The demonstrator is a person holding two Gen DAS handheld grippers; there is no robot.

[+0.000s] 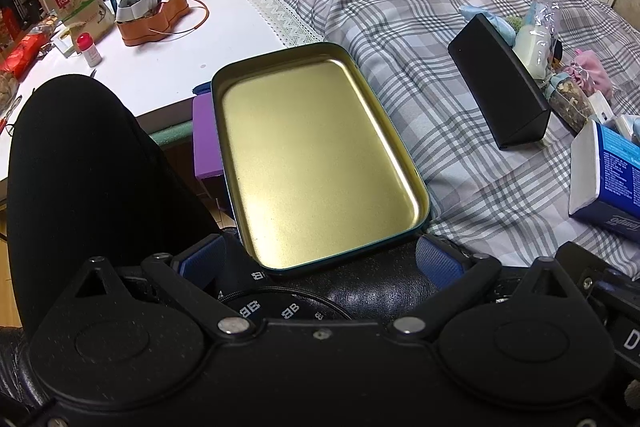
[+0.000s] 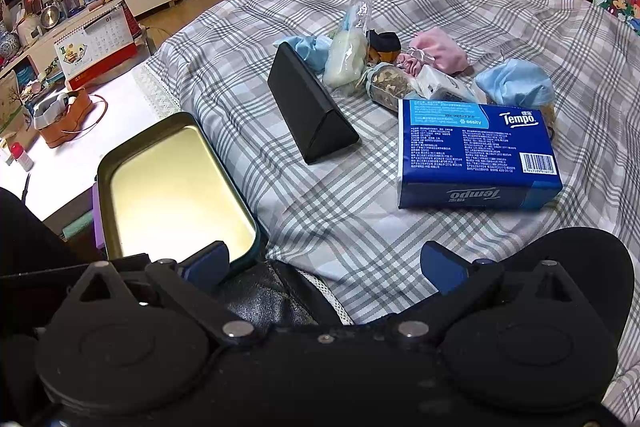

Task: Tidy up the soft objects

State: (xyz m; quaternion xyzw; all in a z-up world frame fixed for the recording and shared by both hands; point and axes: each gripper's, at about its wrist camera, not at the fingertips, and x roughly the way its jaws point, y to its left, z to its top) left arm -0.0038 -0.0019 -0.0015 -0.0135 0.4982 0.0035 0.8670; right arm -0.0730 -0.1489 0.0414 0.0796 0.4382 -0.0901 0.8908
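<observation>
Glossy brass-toned metal tin (image 1: 320, 155); woven plaid cloth (image 1: 420, 27); matt black case (image 2: 310, 107).

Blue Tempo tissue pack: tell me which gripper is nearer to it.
Right. The right gripper is open with the Tempo tissue pack just ahead, slightly to its right. The left gripper is open at the gold tin tray, the pack far off to its right.

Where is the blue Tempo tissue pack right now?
In the right wrist view the Tempo tissue pack lies right of centre on the plaid cover, right of the black triangular case and just in front of the pile of small soft items.
</observation>
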